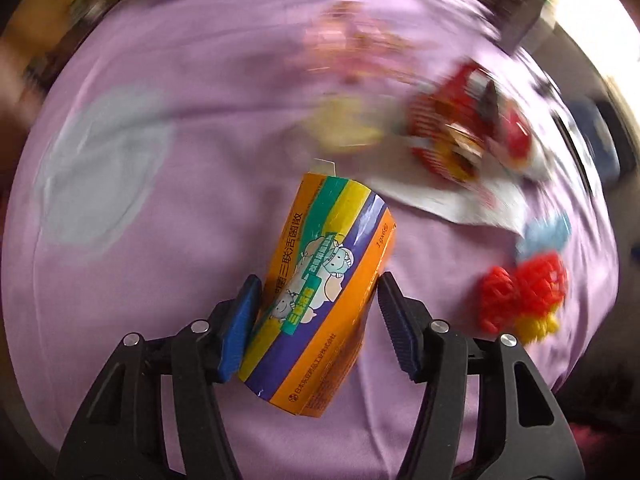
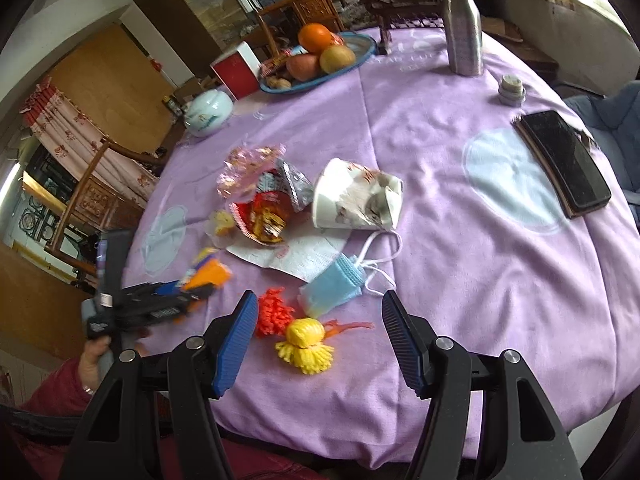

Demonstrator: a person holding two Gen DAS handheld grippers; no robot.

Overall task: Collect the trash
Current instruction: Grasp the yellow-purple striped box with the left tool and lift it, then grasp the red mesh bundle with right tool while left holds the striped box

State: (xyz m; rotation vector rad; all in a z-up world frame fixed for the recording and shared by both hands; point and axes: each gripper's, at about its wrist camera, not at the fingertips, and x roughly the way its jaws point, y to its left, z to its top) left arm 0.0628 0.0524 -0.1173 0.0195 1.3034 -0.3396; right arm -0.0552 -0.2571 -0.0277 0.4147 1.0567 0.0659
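Note:
An orange, purple and yellow medicine box [image 1: 332, 240] stands tilted between the blue pads of my left gripper [image 1: 319, 280], which is shut on it above the purple tablecloth [image 1: 160, 240]. In the right wrist view the box [image 2: 210, 274] and the left gripper [image 2: 188, 292] show blurred at the table's left edge. My right gripper [image 2: 319, 296] is open and holds nothing. It hovers over a yellow tassel [image 2: 306, 344], a red tassel [image 2: 272, 312] and a blue face mask [image 2: 332, 290]. Beyond them lie a crushed paper cup [image 2: 356, 200], a red snack wrapper [image 2: 260, 216], a pink wrapper [image 2: 248, 168] and a paper napkin [image 2: 304, 254].
A black phone [image 2: 568, 160] lies at the right. At the back are a steel bottle [image 2: 464, 28], a small jar [image 2: 512, 88], a blue fruit dish [image 2: 366, 50], a red box [image 2: 236, 72] and a white ceramic pot [image 2: 208, 112]. A person's hand [image 2: 94, 356] holds the left gripper.

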